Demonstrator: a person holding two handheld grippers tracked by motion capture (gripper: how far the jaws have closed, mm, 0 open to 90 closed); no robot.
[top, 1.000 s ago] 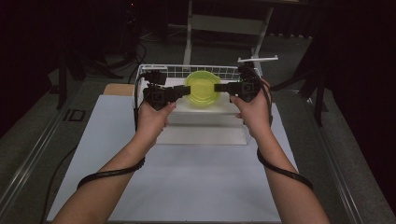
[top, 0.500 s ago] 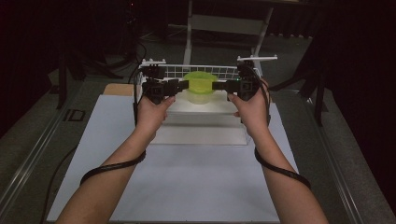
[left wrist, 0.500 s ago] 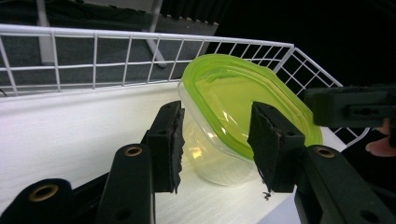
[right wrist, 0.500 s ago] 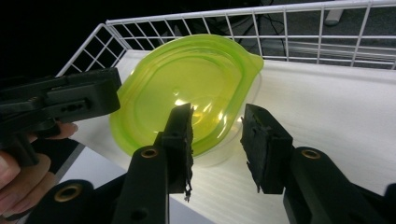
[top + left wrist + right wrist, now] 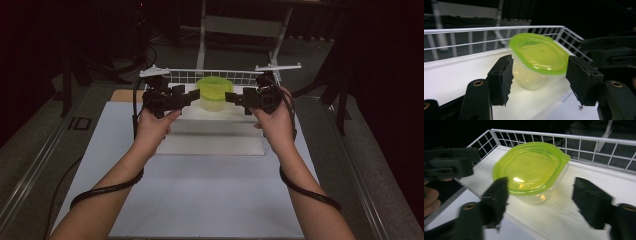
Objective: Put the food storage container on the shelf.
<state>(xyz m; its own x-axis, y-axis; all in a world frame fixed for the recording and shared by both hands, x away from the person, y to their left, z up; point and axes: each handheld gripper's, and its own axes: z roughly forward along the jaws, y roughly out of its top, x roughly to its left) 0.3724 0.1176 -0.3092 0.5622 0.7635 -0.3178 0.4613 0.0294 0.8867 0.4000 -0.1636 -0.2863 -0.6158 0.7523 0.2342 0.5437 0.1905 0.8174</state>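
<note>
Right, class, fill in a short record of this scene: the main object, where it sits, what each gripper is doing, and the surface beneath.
main object: clear plastic container with a green lid
lid: on the container
location: on a white tray with a white wire fence along its far side and ends
left gripper: open, at the container's left side, not gripping it
right gripper: open, at the container's right side, not gripping it
held by: a person's left hand and right hand
surface: pale table
</note>
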